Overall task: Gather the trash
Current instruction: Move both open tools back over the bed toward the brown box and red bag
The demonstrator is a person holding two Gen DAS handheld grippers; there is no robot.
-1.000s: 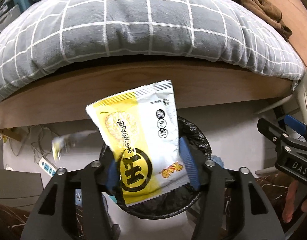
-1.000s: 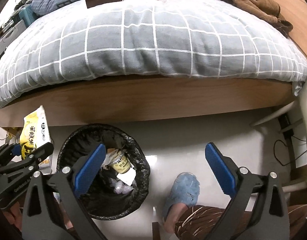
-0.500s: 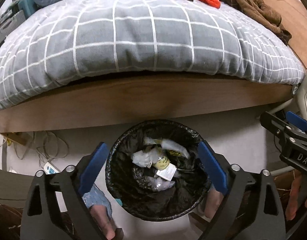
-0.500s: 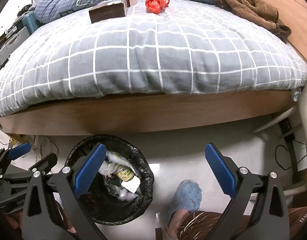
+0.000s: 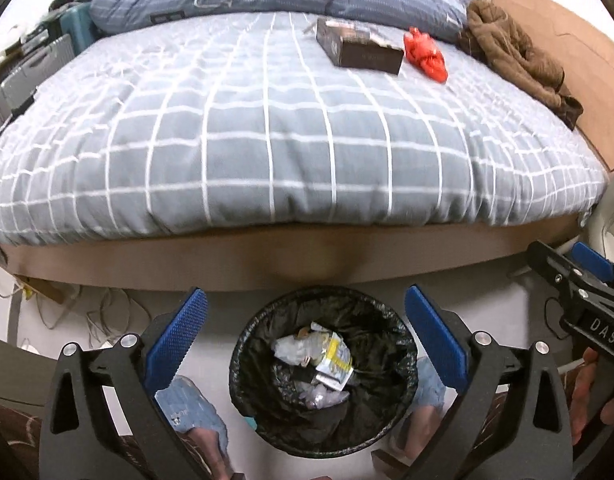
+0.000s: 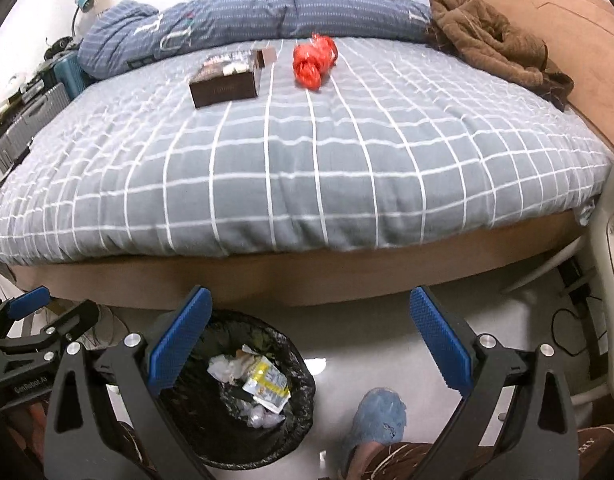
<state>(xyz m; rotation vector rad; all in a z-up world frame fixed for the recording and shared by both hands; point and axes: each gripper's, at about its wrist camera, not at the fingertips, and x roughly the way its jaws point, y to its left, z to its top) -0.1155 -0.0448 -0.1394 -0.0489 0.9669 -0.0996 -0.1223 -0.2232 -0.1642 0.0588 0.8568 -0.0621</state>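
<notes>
The left tool (image 5: 305, 330) is opening with nothing in it, and the right tool (image 6: 311, 330) is wide open and empty too. The bin (image 5: 403, 344) sits on the floor below, by the bed (image 5: 267, 140). On the bed lie a red bag (image 6: 313, 62), soft and light, best pinched in its bunched middle, and a stiff box (image 6: 227, 80), best held across its short sides.

Right gripper (image 5: 583, 280) cut off at right frame edge, slipper (image 5: 191, 404) partly behind gripper arm, dark box (image 6: 227, 80) lettering blurred, perhaps unreadable.
</notes>
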